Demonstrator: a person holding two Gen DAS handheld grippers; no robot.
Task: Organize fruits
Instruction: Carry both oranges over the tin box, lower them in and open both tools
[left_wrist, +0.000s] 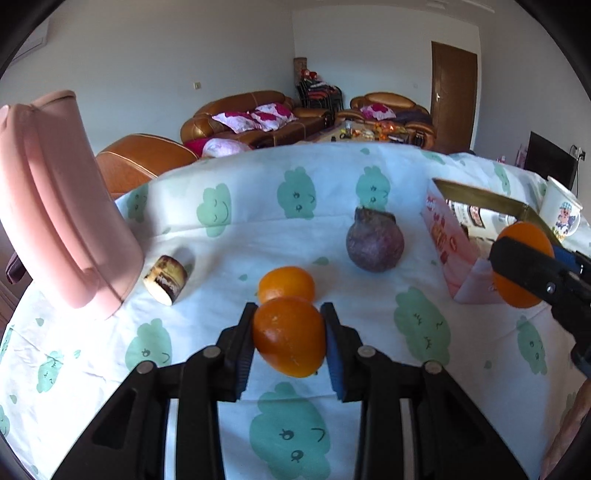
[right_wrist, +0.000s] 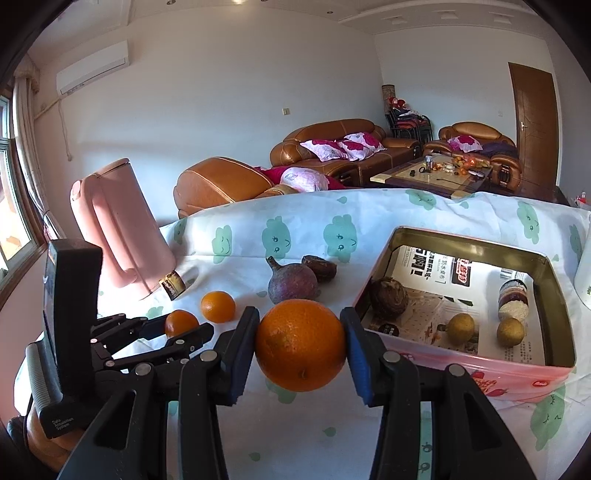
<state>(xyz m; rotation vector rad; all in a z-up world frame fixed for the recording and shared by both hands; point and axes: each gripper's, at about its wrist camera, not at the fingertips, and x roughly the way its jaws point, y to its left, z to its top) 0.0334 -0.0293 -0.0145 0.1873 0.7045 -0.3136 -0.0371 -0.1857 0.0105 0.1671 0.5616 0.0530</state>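
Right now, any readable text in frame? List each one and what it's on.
"Data Annotation System", small: label on the left hand-held gripper.
Red oval logo on the pink tin: too small to read.
Print on the paper lining: blurred, unreadable.
Mug: cartoon only, no words.

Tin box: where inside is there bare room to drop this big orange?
In the tin box, the paper-lined middle is free, between the brown fruit at its left wall and the jar. The near right side is crowded by two small yellowish fruits.
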